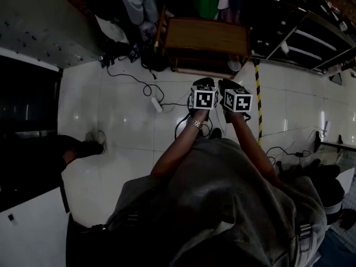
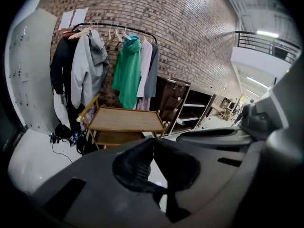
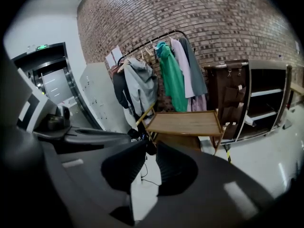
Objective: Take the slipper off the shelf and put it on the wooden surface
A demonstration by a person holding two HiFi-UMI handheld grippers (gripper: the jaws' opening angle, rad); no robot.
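I see no slipper in any view. The wooden surface is the top of a low wooden cart [image 1: 206,36], standing on the white floor ahead of me; it also shows as the cart top [image 2: 126,119] and the cart top [image 3: 185,122]. A dark open shelf unit [image 1: 300,38] stands to its right, seen as the shelf unit [image 3: 266,99] with nothing discernible on its boards. Both grippers are held side by side in the air short of the cart. The left gripper [image 1: 203,83] [image 2: 153,144] is shut and empty, its tips touching. The right gripper [image 1: 231,87] [image 3: 151,148] keeps a narrow gap, nothing in it.
A clothes rack with jackets [image 2: 114,65] stands against the brick wall behind the cart. Cables and a white power strip [image 1: 157,104] lie on the floor left of the grippers. Yellow-black tape [image 1: 258,93] runs along the floor. Another person's shoe [image 1: 92,146] is at the left.
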